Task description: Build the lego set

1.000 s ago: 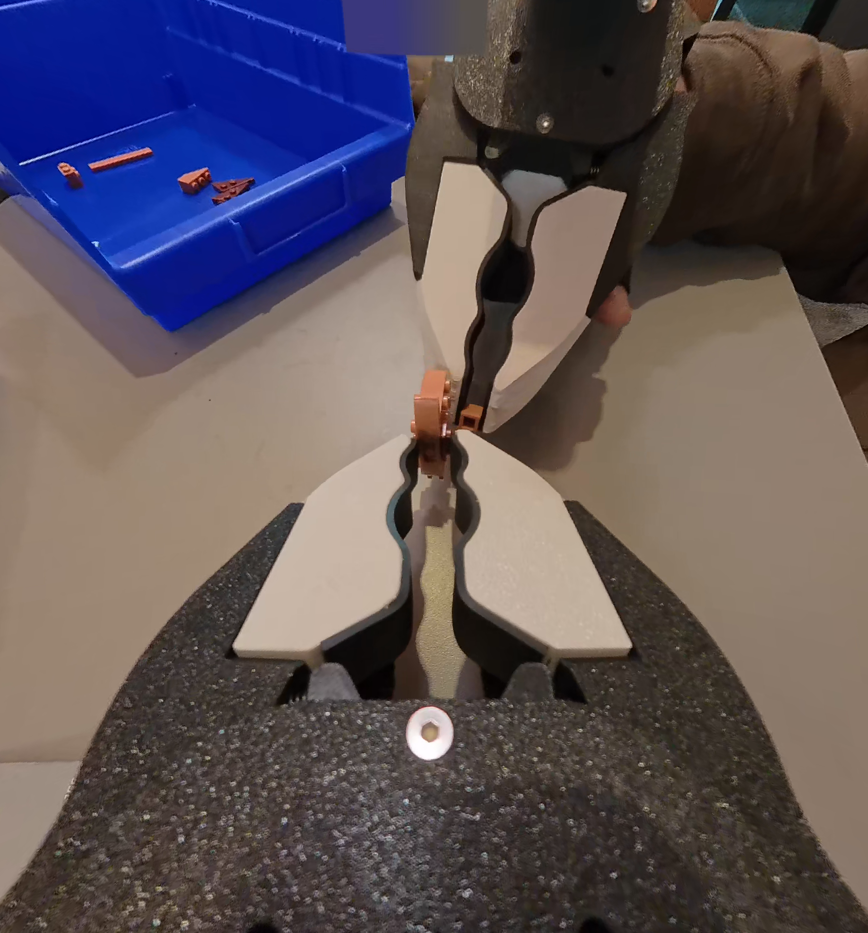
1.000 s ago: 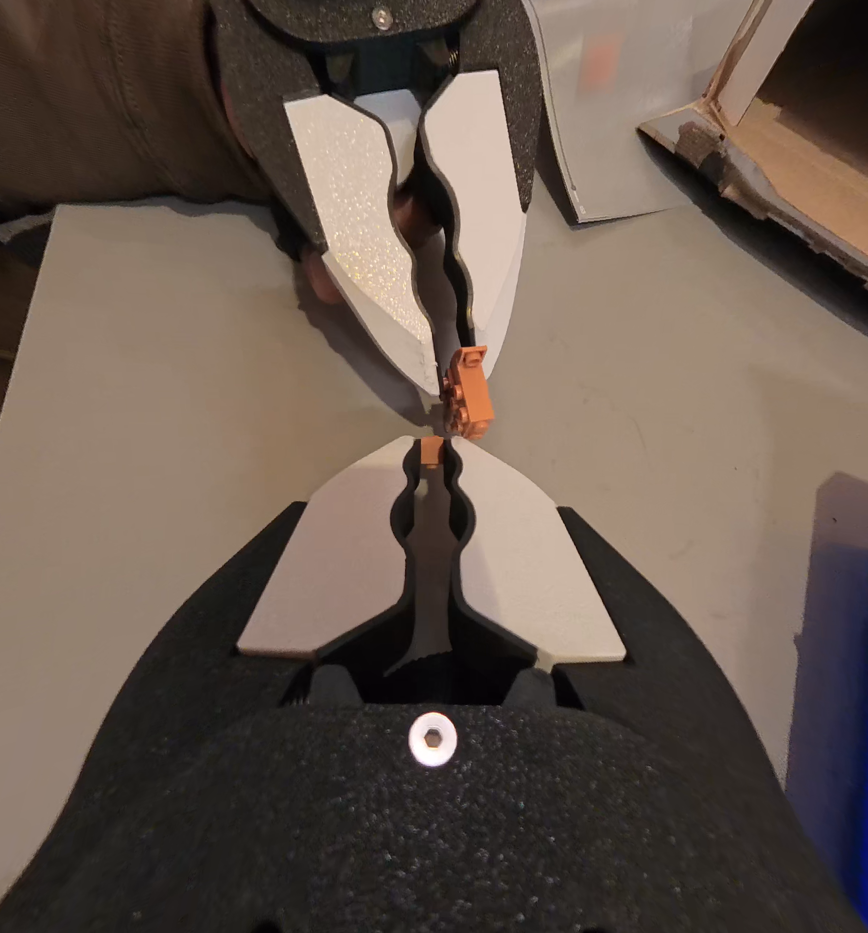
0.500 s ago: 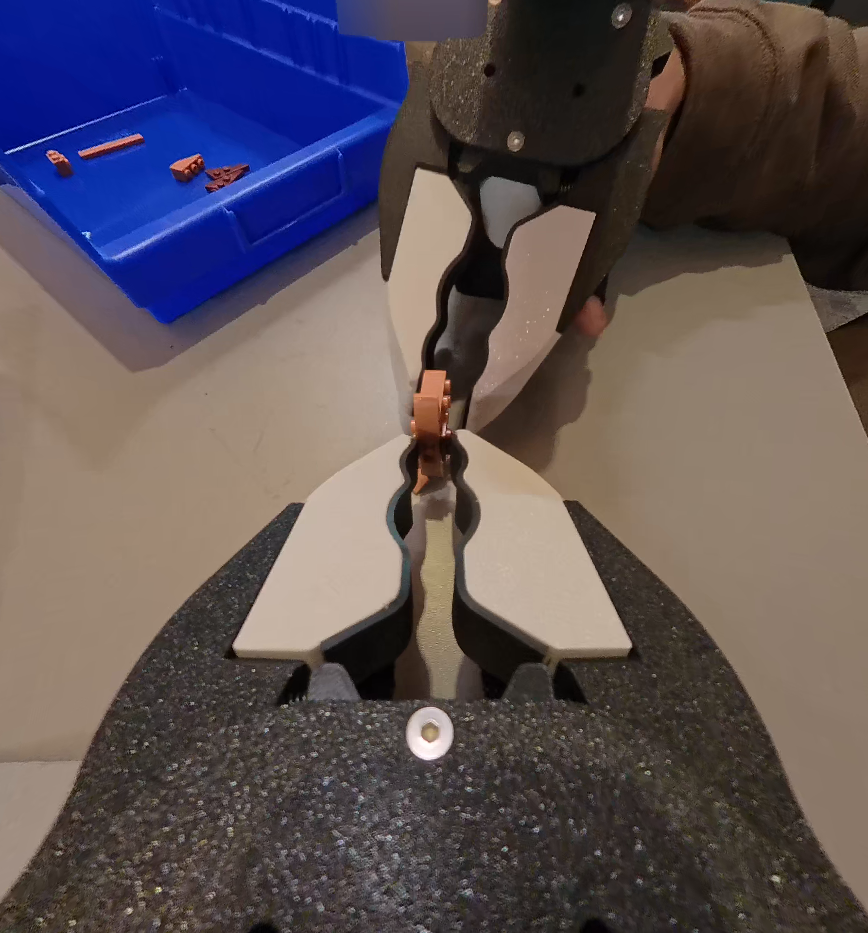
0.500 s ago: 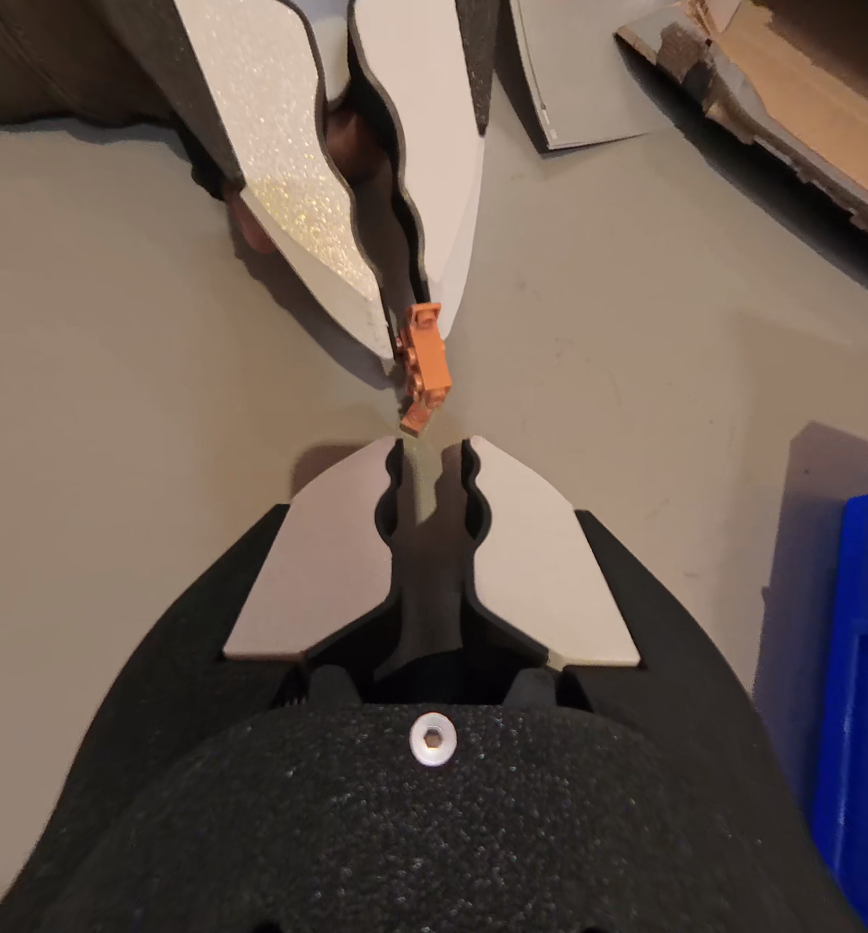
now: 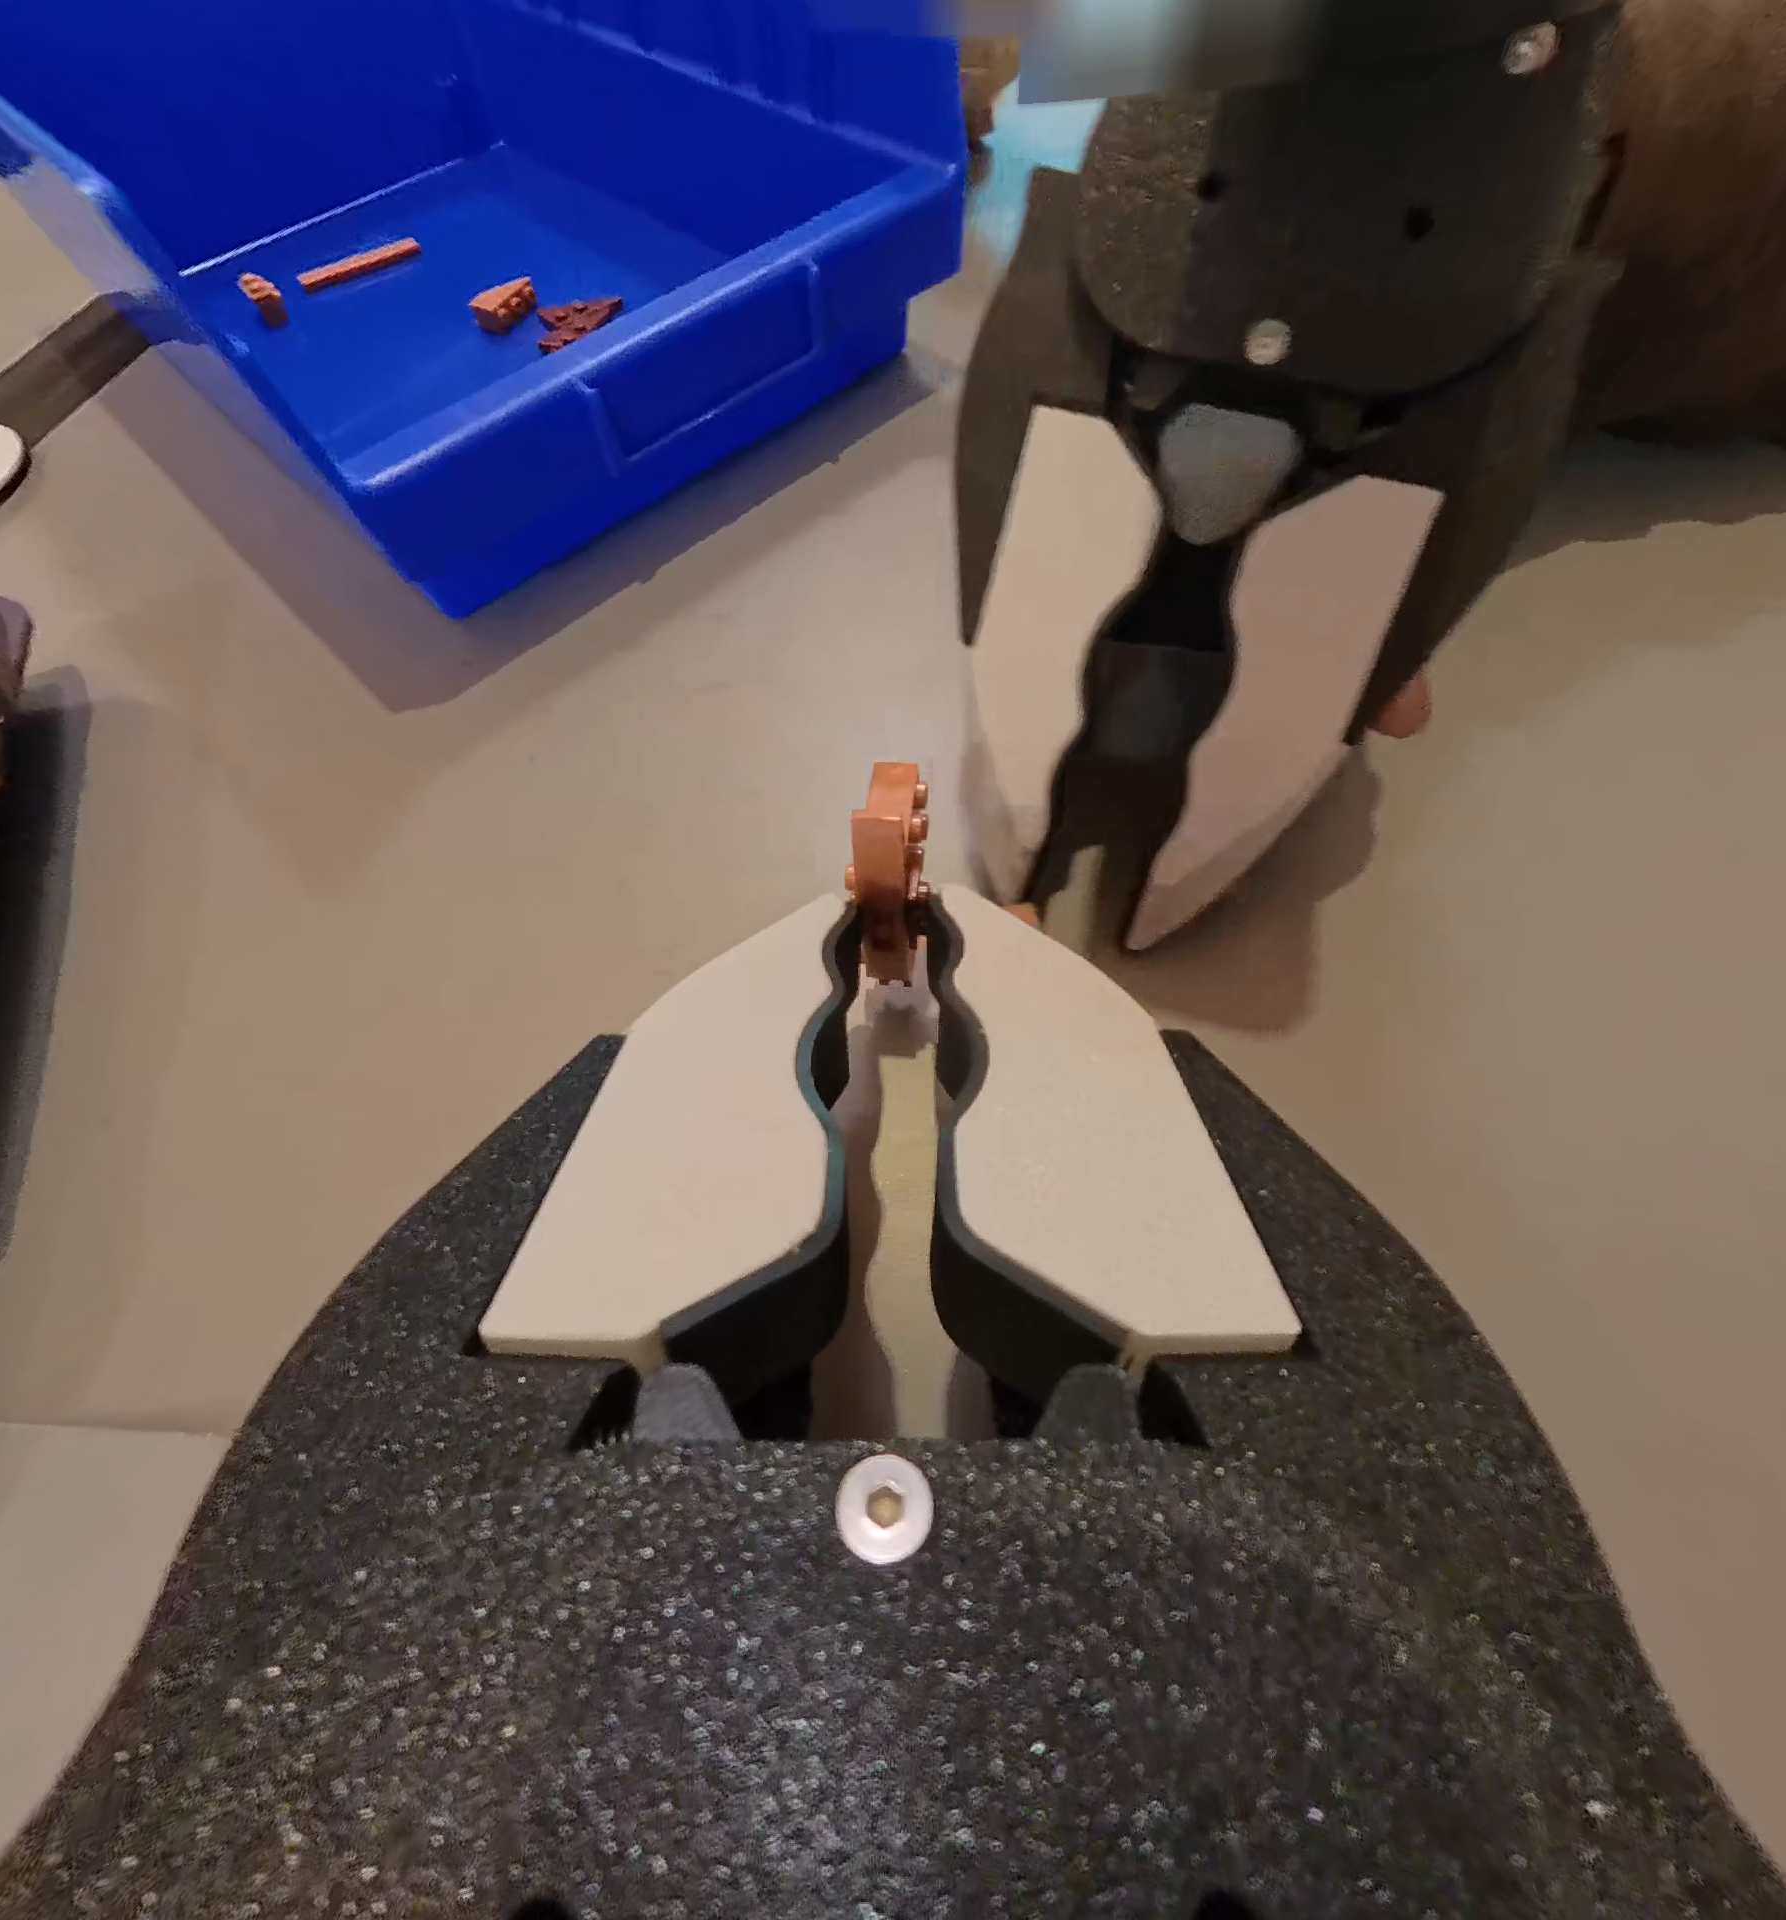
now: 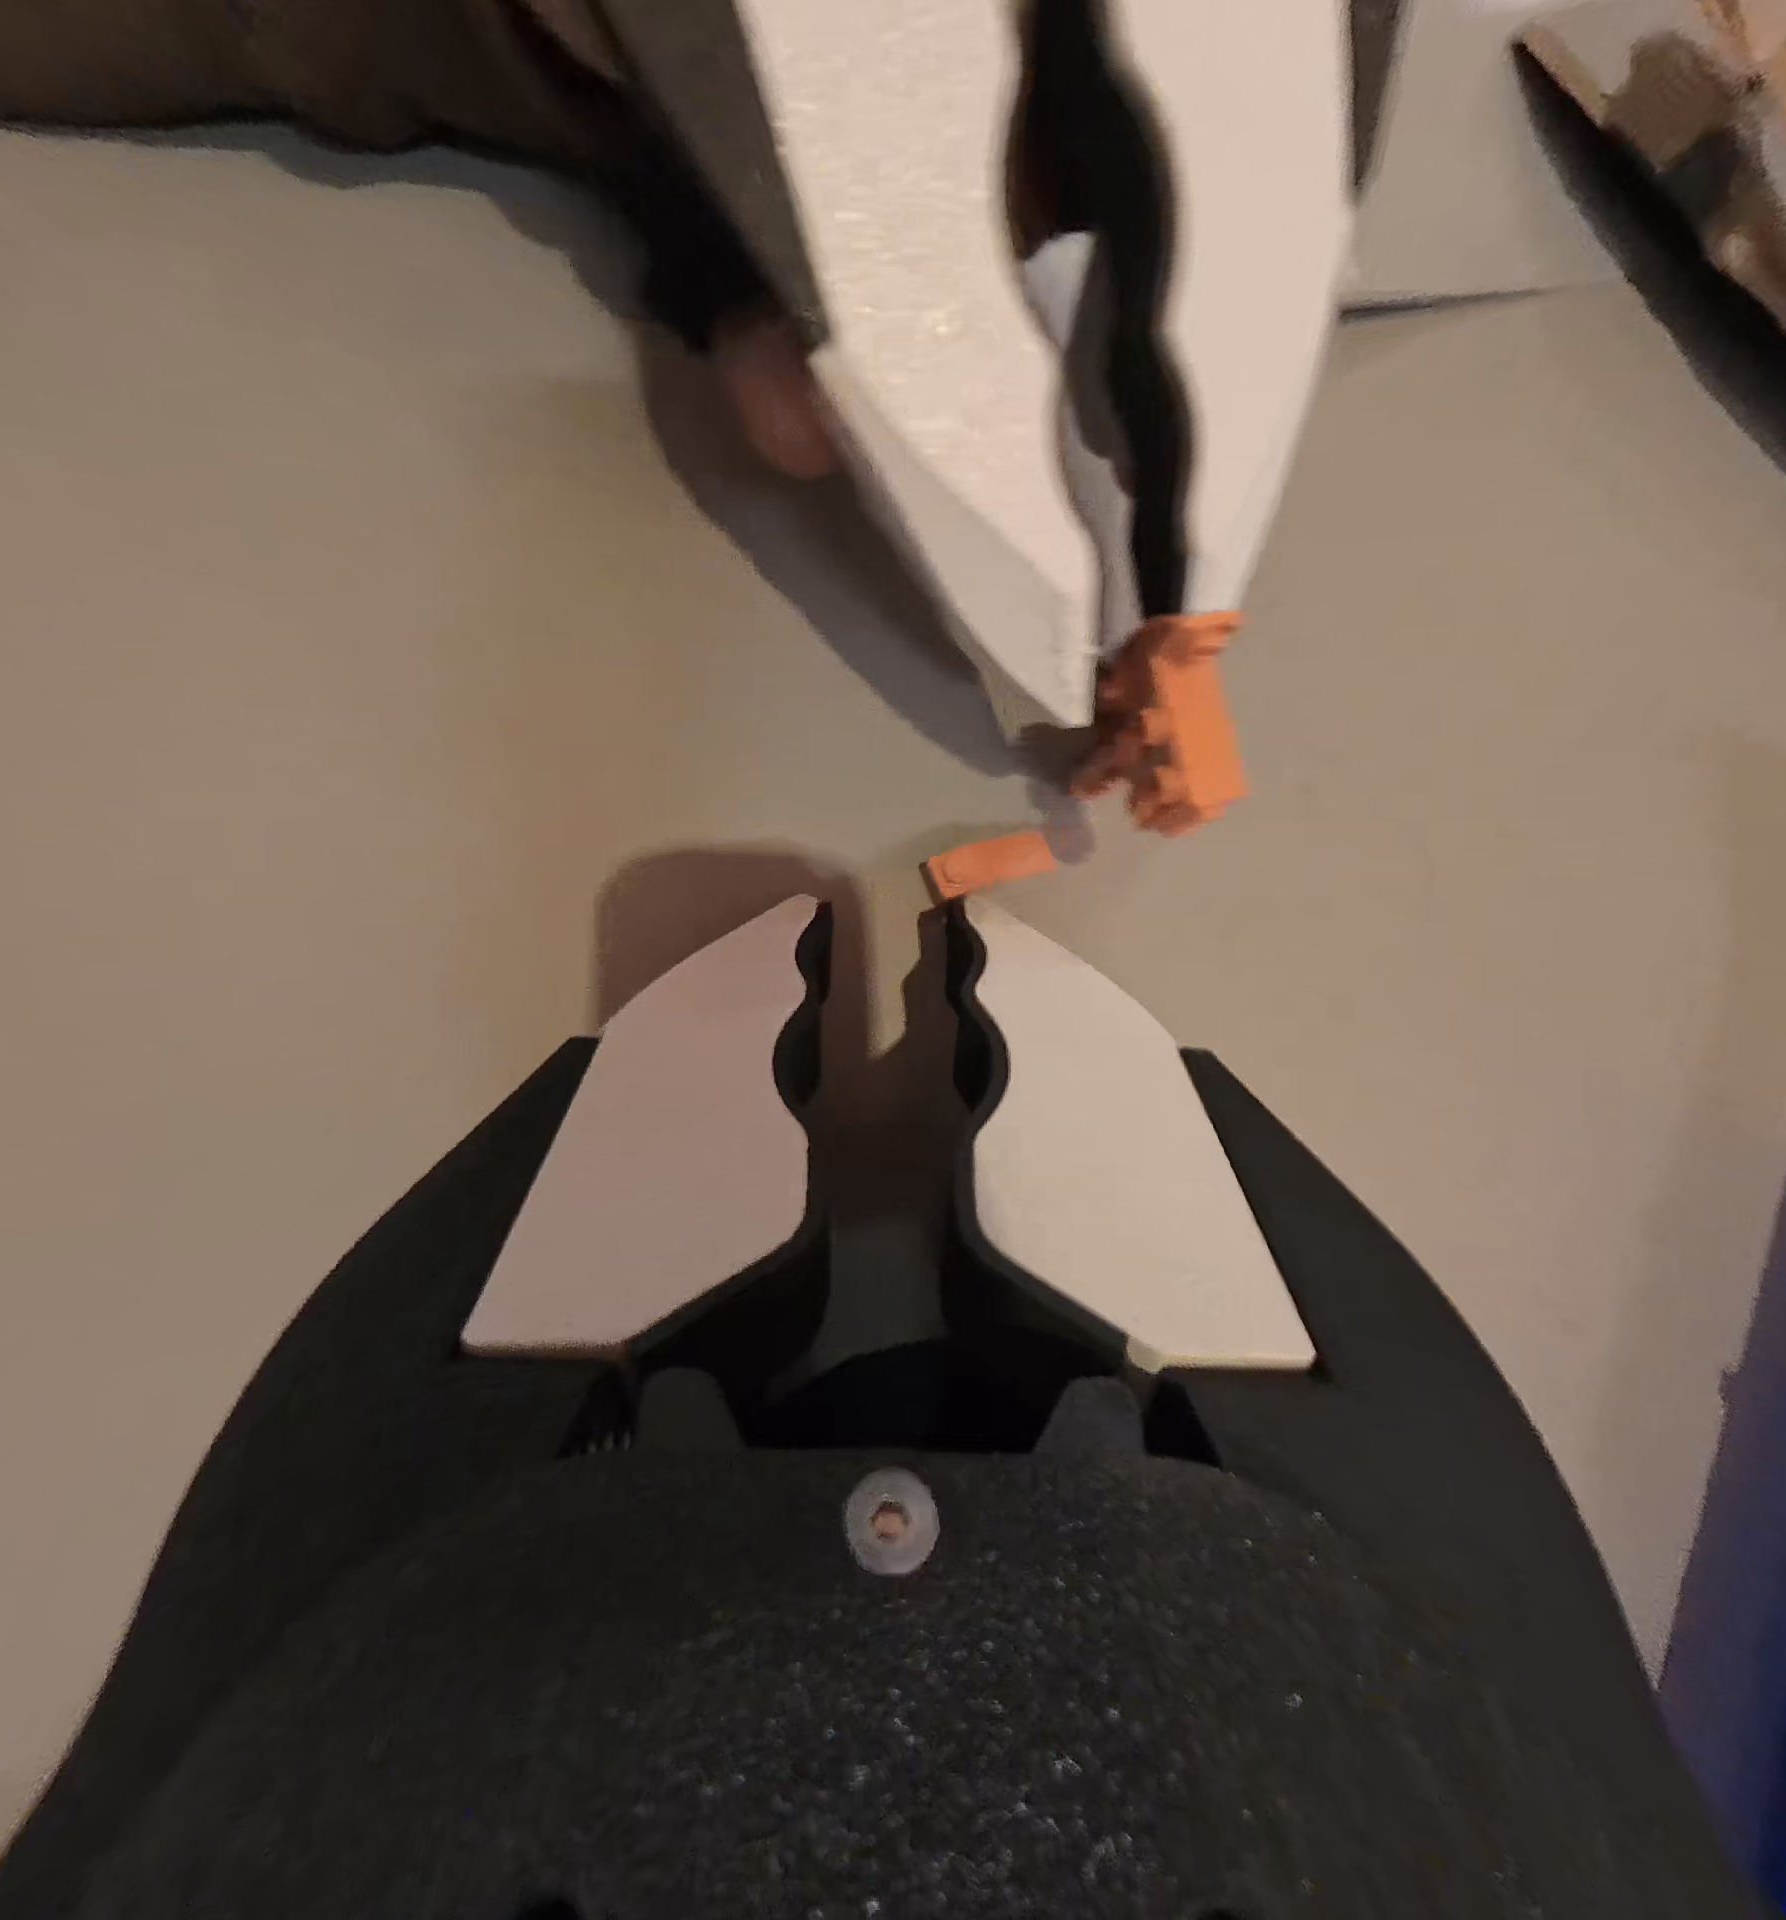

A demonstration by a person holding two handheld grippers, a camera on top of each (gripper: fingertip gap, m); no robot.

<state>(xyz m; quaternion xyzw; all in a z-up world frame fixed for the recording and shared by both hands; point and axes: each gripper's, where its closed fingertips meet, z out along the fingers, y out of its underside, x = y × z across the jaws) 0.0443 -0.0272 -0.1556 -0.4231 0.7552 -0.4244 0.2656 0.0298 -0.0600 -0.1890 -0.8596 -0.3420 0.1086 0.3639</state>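
The left tool point(image 5: 891, 914) clamps an orange brick cluster point(image 5: 889, 842); a small orange piece point(image 6: 988, 862) lies just beyond the parted, bare right tool point(image 6: 884, 909).

Two identical tools: each hand-held gripper, the left point(image 5: 891, 914) and the right point(image 6: 884, 909), has a black, coarse-grained, speckled body that flares wide toward the camera, with one pale hex-socket screw point(image 5: 884, 1509) set in the middle. The fingers point(image 5: 702, 1132) are flat, pale grey plates edged in black, their inner edges cut in a wavy line. A brown sleeve point(image 5: 1730, 208) covers the person's arm behind the right one.
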